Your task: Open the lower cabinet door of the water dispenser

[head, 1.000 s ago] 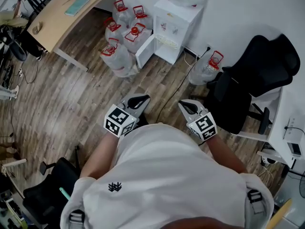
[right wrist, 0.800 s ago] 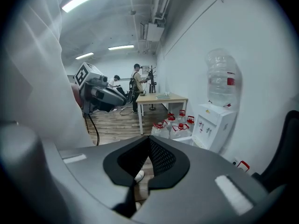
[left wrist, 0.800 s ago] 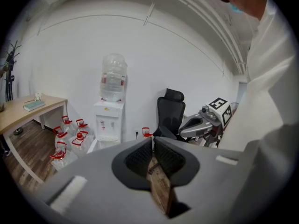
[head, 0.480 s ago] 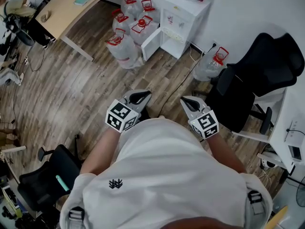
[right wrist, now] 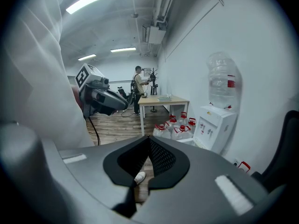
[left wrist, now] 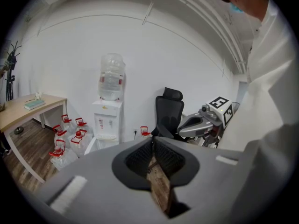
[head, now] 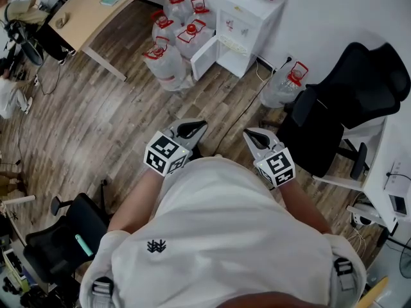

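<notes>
The water dispenser point(head: 247, 21) stands at the floor's far edge against the wall, its lower door point(head: 204, 58) already swung open toward the bottles point(head: 168, 66) just beside it, so the left gripper point(head: 196, 127) and right gripper point(head: 252, 135), fingers together and empty, well apart from it, probably need only avoid knocking it shut.

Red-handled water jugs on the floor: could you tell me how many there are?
6: five jugs clustered left of the water dispenser, one jug by the black chair; others may be hidden.
</notes>
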### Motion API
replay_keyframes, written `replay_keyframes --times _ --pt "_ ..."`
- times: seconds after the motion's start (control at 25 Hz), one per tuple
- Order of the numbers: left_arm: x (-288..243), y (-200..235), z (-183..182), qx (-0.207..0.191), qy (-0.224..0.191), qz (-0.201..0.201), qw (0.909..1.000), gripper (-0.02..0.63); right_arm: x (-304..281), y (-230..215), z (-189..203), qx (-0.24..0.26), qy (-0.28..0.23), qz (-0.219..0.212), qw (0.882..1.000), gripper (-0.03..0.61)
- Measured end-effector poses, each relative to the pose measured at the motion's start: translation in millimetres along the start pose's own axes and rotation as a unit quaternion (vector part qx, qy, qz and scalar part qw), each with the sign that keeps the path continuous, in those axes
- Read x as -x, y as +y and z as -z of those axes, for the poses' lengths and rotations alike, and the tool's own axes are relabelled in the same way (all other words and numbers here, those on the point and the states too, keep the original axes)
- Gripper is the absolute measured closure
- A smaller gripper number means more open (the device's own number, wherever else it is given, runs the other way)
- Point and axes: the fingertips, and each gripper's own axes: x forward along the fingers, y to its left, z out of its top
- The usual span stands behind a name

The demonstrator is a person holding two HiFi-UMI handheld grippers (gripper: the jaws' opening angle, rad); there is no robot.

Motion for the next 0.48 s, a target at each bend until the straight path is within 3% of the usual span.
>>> replay_keyframes --times 0.48 --pt "-1.0 -0.5 2.7 0.008 0.007 0.001 0.9999 0.543 -0.2 -2.4 -2.1 -0.003 -0.002 -0.006 1.000 0.578"
